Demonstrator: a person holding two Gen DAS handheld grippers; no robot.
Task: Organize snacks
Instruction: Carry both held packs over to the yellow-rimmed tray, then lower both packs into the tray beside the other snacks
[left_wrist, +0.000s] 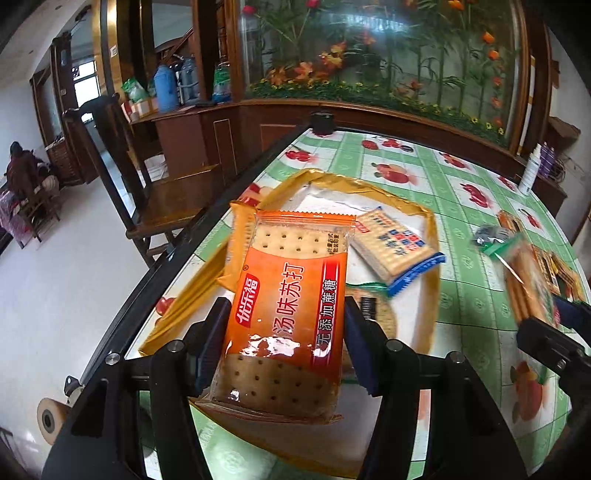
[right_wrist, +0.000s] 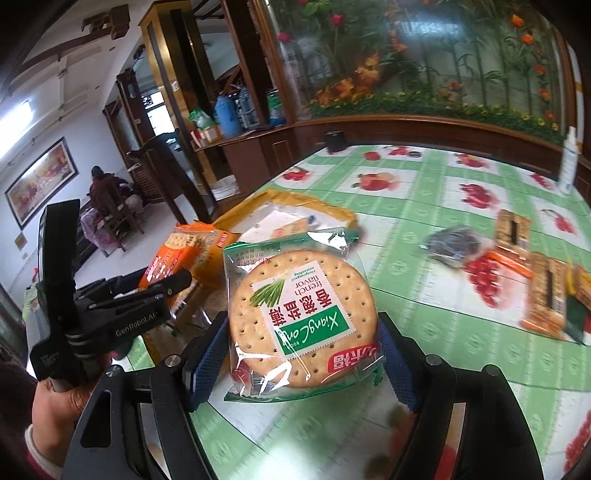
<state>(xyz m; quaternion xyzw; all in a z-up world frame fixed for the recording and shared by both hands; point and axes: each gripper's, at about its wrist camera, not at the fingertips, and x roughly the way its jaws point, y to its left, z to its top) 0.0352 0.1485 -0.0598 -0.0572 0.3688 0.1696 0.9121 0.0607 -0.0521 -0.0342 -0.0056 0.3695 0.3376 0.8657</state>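
Note:
My left gripper (left_wrist: 284, 328) is shut on an orange soda-cracker packet (left_wrist: 284, 314) and holds it above a shallow gold-rimmed tray (left_wrist: 430, 240). In the tray lie a blue-ended cracker packet (left_wrist: 395, 247) and a green round-cracker packet (left_wrist: 373, 306). My right gripper (right_wrist: 303, 354) is shut on a green-edged round cracker packet (right_wrist: 301, 317), held above the table to the right of the tray (right_wrist: 332, 212). The left gripper with its orange packet (right_wrist: 177, 254) shows at the left of the right wrist view.
More snack packets lie on the green fruit-print tablecloth (right_wrist: 406, 229) at the right: a dark packet (right_wrist: 450, 243) and brown biscuit packs (right_wrist: 546, 295). A white bottle (right_wrist: 569, 162) stands at the far right. A wooden chair (left_wrist: 159, 192) stands beside the table's left edge.

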